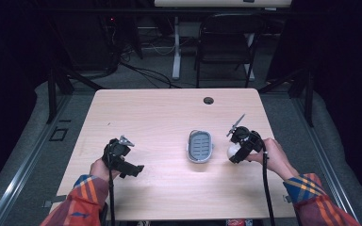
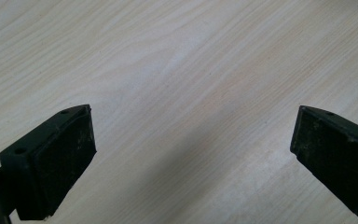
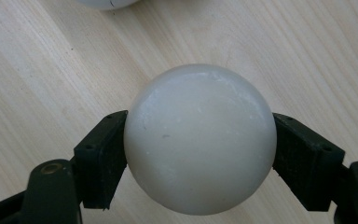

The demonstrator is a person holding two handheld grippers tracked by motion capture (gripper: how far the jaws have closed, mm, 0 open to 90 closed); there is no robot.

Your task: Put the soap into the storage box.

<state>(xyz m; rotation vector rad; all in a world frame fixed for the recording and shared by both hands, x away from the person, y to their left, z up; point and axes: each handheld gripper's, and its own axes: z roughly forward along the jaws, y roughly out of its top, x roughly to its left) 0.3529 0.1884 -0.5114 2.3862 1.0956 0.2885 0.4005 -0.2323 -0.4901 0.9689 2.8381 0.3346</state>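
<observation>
A white ball [image 3: 200, 140] sits clamped between the two black jaws of my right gripper [image 3: 200, 154], which is shut on it. In the high view the ball [image 1: 233, 150] shows just right of a small grey-and-white dish [image 1: 200, 146] at the table's middle, with the right gripper [image 1: 235, 153] around it. My left gripper [image 1: 134, 170] rests at the front left of the table, jaws wide apart. Its own view shows the open left gripper [image 2: 193, 154] over bare wood, nothing between the fingers [image 2: 60, 158].
The light wooden table [image 1: 160, 113] has a cable hole [image 1: 209, 100] near its far edge. The rim of the dish [image 3: 105, 3] peeks in at the top of the right gripper view. A black chair [image 1: 226, 42] and desk legs stand beyond the table.
</observation>
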